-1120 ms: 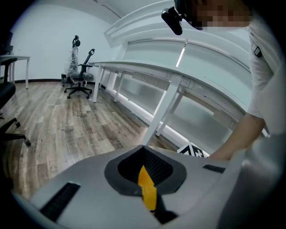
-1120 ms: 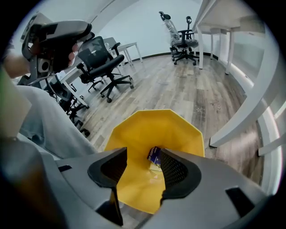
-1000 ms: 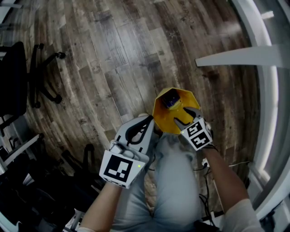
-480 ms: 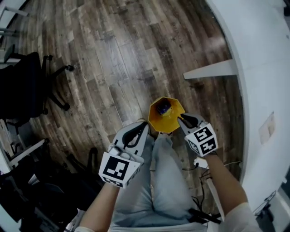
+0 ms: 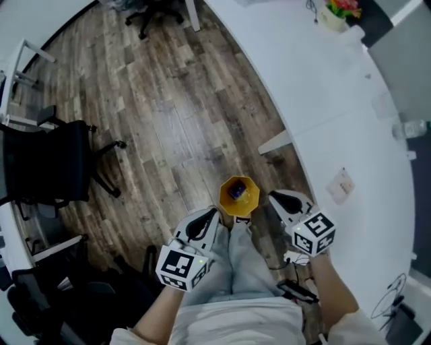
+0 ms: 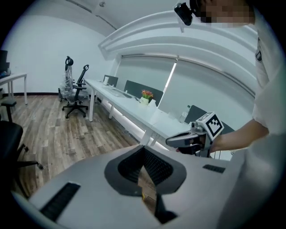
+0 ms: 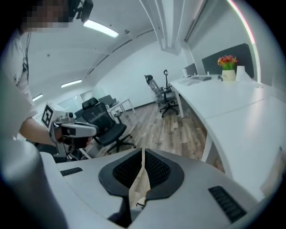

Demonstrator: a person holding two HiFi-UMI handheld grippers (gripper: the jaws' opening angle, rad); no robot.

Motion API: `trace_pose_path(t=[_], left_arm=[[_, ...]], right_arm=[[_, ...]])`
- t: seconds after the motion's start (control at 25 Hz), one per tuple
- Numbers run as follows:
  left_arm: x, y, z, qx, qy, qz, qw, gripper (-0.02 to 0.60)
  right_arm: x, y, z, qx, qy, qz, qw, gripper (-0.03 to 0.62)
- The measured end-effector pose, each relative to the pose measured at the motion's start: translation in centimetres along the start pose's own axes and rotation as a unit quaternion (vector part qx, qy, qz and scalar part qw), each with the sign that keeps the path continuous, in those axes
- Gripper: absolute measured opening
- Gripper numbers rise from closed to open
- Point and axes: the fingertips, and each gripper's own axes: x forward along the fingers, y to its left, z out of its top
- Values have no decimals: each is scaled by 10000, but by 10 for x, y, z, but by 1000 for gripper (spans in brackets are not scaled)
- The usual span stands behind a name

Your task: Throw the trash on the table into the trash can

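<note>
Yellow trash can [image 5: 238, 197] stands on the wood floor [image 5: 168, 121] at your feet, with a small blue piece of trash [image 5: 236, 191] inside it. Your left gripper [image 5: 213, 214] is closed on nothing. Your right gripper [image 5: 273, 195], beside the white table [image 5: 323, 101], has just been closing, its jaws now together and empty.

The wood-plank floor [image 5: 168, 114] carries a yellow trash can [image 5: 225, 202], standing upright near a leg of a long white table [image 5: 316, 87], and a black office chair [image 5: 47, 162] well apart at the left. On the table lie a small pale card [image 5: 341, 183] near its edge, a clear bottle [image 5: 409, 128] and, at the far end, a pot of flowers [image 5: 333, 13].
</note>
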Motion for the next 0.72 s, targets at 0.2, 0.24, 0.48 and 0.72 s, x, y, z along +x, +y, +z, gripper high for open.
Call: trace_pose_path(t=[0.2, 0.24, 0.48, 0.72], left_arm=[[-16, -18, 32, 238, -14, -24, 9997, 2], [-19, -24, 37, 313, -10, -56, 9995, 2], [-38, -56, 75, 469, -69, -255, 9986, 2], [-41, -70, 98, 743, -259, -329, 9964, 2]], right_arm=[[-49, 21, 58, -42, -723, -277, 9970, 46], [-57, 27, 67, -38, -831, -316, 9960, 46], [-86, 61, 109, -106, -1240, -348, 9916, 44], [-109, 70, 121, 47, -1298, -514, 9902, 43]])
